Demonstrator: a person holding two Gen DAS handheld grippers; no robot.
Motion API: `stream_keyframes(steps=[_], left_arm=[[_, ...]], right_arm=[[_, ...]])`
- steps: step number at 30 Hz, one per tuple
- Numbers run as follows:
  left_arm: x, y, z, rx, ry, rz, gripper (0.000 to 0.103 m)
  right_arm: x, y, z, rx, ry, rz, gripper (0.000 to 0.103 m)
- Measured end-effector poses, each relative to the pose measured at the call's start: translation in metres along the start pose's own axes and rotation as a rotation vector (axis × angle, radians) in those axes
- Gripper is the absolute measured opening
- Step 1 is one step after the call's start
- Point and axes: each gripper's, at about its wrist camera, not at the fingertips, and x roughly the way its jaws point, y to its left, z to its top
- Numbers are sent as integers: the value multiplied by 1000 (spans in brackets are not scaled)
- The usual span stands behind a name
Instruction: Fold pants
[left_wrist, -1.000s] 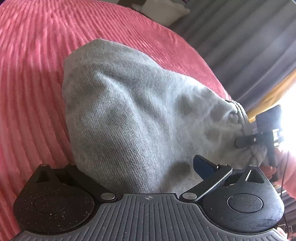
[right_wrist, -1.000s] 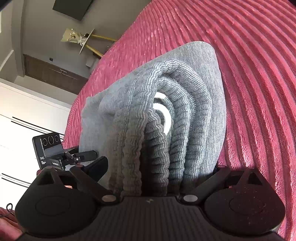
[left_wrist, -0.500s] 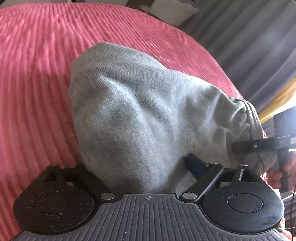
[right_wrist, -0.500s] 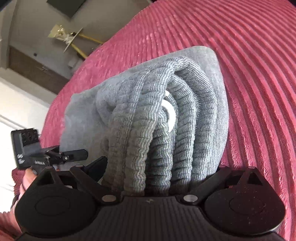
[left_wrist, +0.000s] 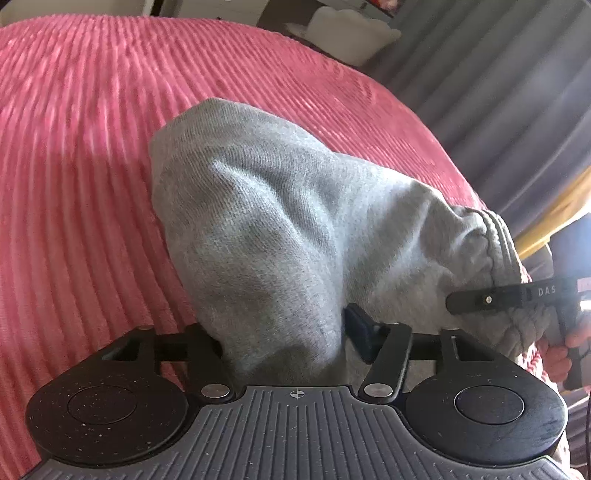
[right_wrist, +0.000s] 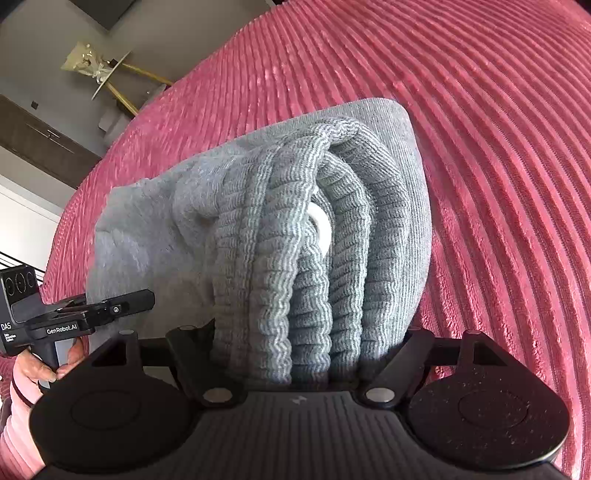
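Grey sweatpants (left_wrist: 280, 236) hang folded above the pink ribbed bedspread (left_wrist: 74, 184), held up at two points. My left gripper (left_wrist: 284, 343) is shut on a bunch of plain grey fabric at one end. My right gripper (right_wrist: 306, 350) is shut on the gathered ribbed waistband (right_wrist: 295, 258) at the other end; a white drawstring tip (right_wrist: 319, 225) shows between the folds. The right gripper also shows at the right of the left wrist view (left_wrist: 491, 299), and the left gripper at the left of the right wrist view (right_wrist: 110, 306). The fingertips are buried in cloth.
The pink bedspread (right_wrist: 498, 147) stretches all around under the pants. Grey curtains (left_wrist: 498, 92) and a white pillow (left_wrist: 351, 33) lie beyond the bed. A brass floor lamp (right_wrist: 107, 70) and dark cabinet stand off the bed's far side.
The pants' far folded edge has shifted right and lower in the left view. In the right wrist view the left gripper has risen and come closer. Both grips are unchanged.
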Motion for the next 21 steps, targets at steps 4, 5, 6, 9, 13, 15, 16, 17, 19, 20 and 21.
stream_keyframes(steps=[4,5,6,9,13,15,16,17,19,20,21], left_arm=[[6,-6,-2,45,10,-33,87],[6,-6,-3,44,1,-32,87],[6,-5,-3,37,-7,-28,83],[0,-2,-1,4,-19,-4,60],[-12,0,-1,-29,-41,-27,42],[-18,-10,-3,23,-65,5,41],[-19,-18,-3,38,-78,17,40],[-22,-20,-1,35,-87,19,40],[-31,-22,4,6,-110,-10,40],[-36,-22,6,4,-123,-23,40],[-41,-22,10,-2,-140,-28,40]], right_arm=[[5,-1,4,3,14,11,89],[7,4,4,-5,15,4,94],[9,7,4,-11,13,1,97],[15,21,-1,-23,-26,-66,97],[10,36,-6,-41,-75,-153,78],[-1,40,-8,-36,-103,-158,64],[-7,44,-9,-35,-116,-157,63],[-11,48,-9,-42,-128,-153,61],[-18,58,-10,-50,-149,-156,60],[-22,65,-8,-54,-159,-148,59],[-25,71,-6,-62,-177,-129,59]])
